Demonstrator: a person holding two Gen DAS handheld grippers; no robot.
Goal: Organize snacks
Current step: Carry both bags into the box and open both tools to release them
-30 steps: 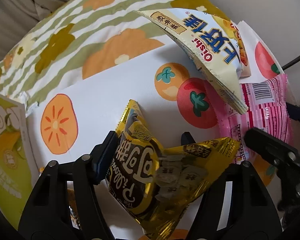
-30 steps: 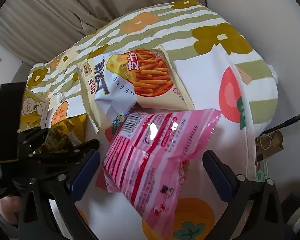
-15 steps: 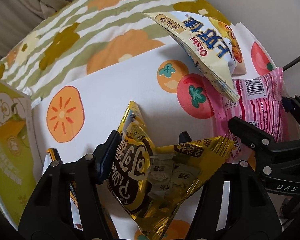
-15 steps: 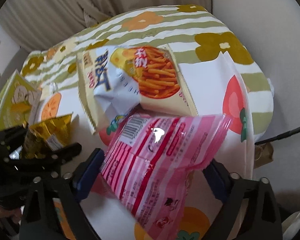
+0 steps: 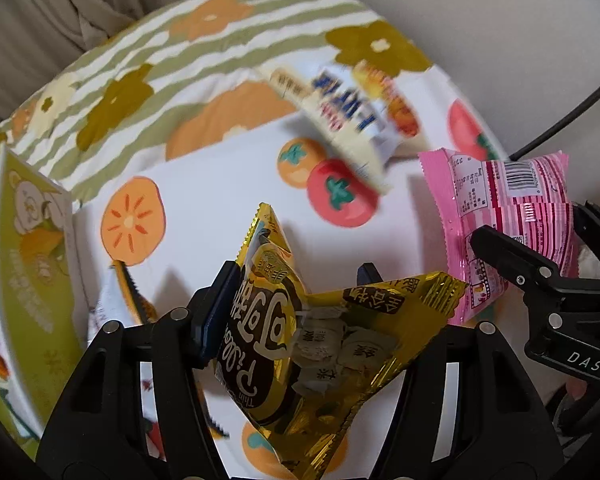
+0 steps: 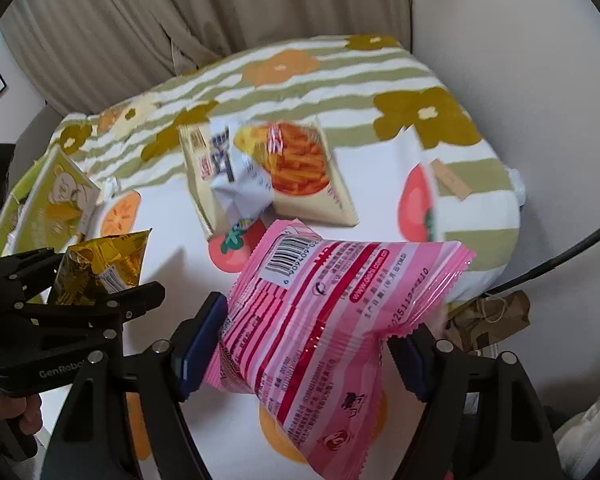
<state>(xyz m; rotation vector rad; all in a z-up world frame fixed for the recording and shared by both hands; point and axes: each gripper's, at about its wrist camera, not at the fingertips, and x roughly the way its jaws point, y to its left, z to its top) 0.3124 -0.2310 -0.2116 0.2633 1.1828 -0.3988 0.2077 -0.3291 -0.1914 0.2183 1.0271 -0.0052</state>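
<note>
A gold snack bag (image 5: 320, 344) with dark lettering is crumpled between the pads of my left gripper (image 5: 292, 296), which is shut on it above the fruit-print cloth (image 5: 204, 184). A pink striped snack bag (image 6: 320, 320) hangs between the blue pads of my right gripper (image 6: 306, 352). Its jaws are closing and pinch the bag's lower part, which buckles. In the right wrist view the left gripper (image 6: 100, 280) with the gold bag (image 6: 100, 264) is at the left. The left wrist view shows the pink bag (image 5: 512, 208) at the right.
A cream bag of cheese sticks (image 6: 276, 176) lies on the cloth further back. A green box with a bear (image 6: 56, 204) stands at the left, small packets (image 5: 116, 296) beside it. A black cable (image 6: 560, 256) and crumpled brown paper (image 6: 488, 316) are off the right edge. Curtains hang behind.
Both grippers have risen from the cloth with their bags. The right jaws have narrowed from wide apart onto the pink bag, which now hangs lifted.
</note>
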